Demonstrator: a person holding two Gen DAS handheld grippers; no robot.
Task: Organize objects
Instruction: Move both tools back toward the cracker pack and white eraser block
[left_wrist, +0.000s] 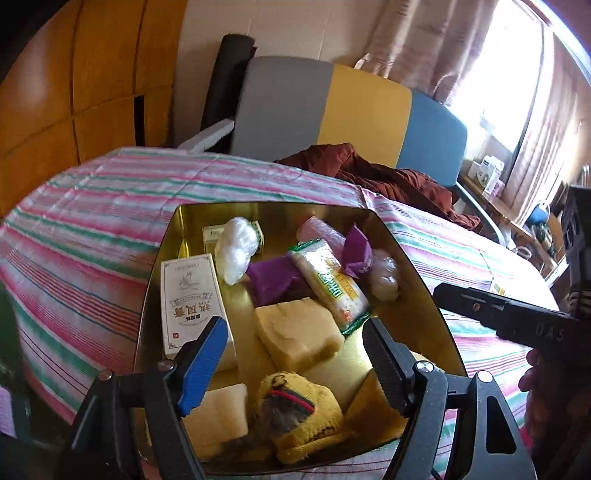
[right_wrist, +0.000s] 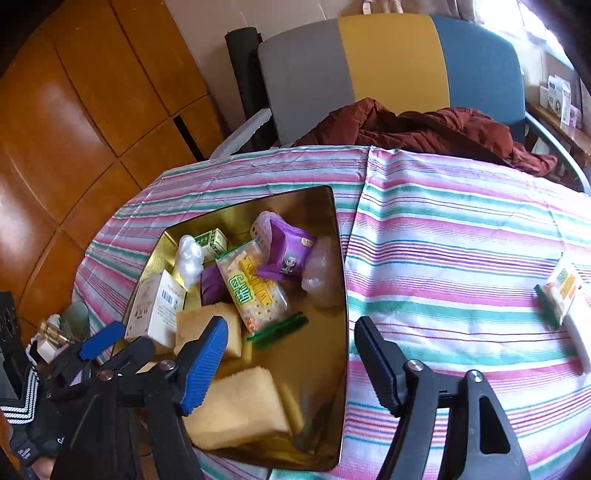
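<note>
An open gold tin (left_wrist: 192, 221) on the striped tablecloth holds a white carton (left_wrist: 192, 291), yellow sponges (left_wrist: 299, 332), a cracker pack (left_wrist: 332, 284), purple packets (left_wrist: 356, 254) and clear wrap bundles. My left gripper (left_wrist: 295, 369) hangs open over the tin's near end, and a yellow knitted piece (left_wrist: 299, 417) lies loose below its fingers. My right gripper (right_wrist: 291, 365) is open above the tin's right wall (right_wrist: 341, 295), with nothing between its pads. A second cracker pack (right_wrist: 561, 291) lies on the cloth at far right, on a white object (right_wrist: 580, 332).
A chair with a grey, yellow and blue back (right_wrist: 388, 62) stands behind the table, and a rust-red garment (right_wrist: 424, 129) is heaped on its seat. Wooden panels (right_wrist: 74, 110) fill the left. Small items (right_wrist: 55, 332) sit off the table's left edge. Striped cloth (right_wrist: 461, 240) spreads right of the tin.
</note>
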